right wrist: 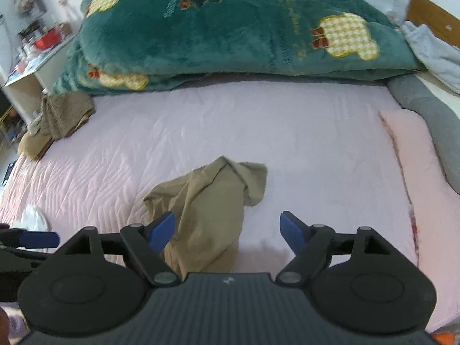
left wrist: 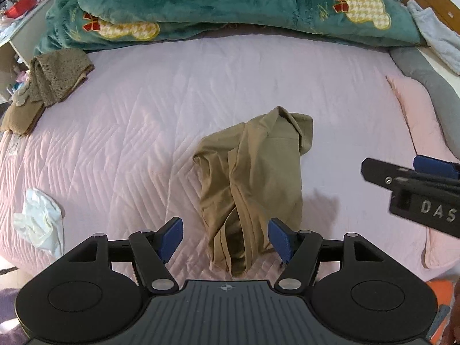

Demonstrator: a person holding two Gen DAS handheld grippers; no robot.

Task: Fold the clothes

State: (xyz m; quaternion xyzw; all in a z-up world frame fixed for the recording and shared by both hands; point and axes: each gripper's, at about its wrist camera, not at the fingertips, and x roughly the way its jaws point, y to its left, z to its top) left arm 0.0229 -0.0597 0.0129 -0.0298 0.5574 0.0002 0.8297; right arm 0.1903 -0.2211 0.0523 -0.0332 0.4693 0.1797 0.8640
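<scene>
A khaki garment (left wrist: 253,184) lies crumpled in a long heap on the pink quilted bed cover (left wrist: 129,132), near the bed's front edge. My left gripper (left wrist: 225,238) hovers above the garment's near end, open, its blue pads apart and touching no cloth. My right gripper (right wrist: 228,231) is also open above the bed, with the garment (right wrist: 207,207) below its left finger and bare cover under the right one. It enters the left wrist view from the right edge (left wrist: 402,171). Nothing is held by either gripper.
A bulky green blanket (left wrist: 230,5) fills the head of the bed. A brown knitted garment (left wrist: 57,77) lies at the far left edge, a white cloth (left wrist: 40,224) at the near left. A pink pillow (left wrist: 417,120) and a grey bolster (left wrist: 431,92) line the right side.
</scene>
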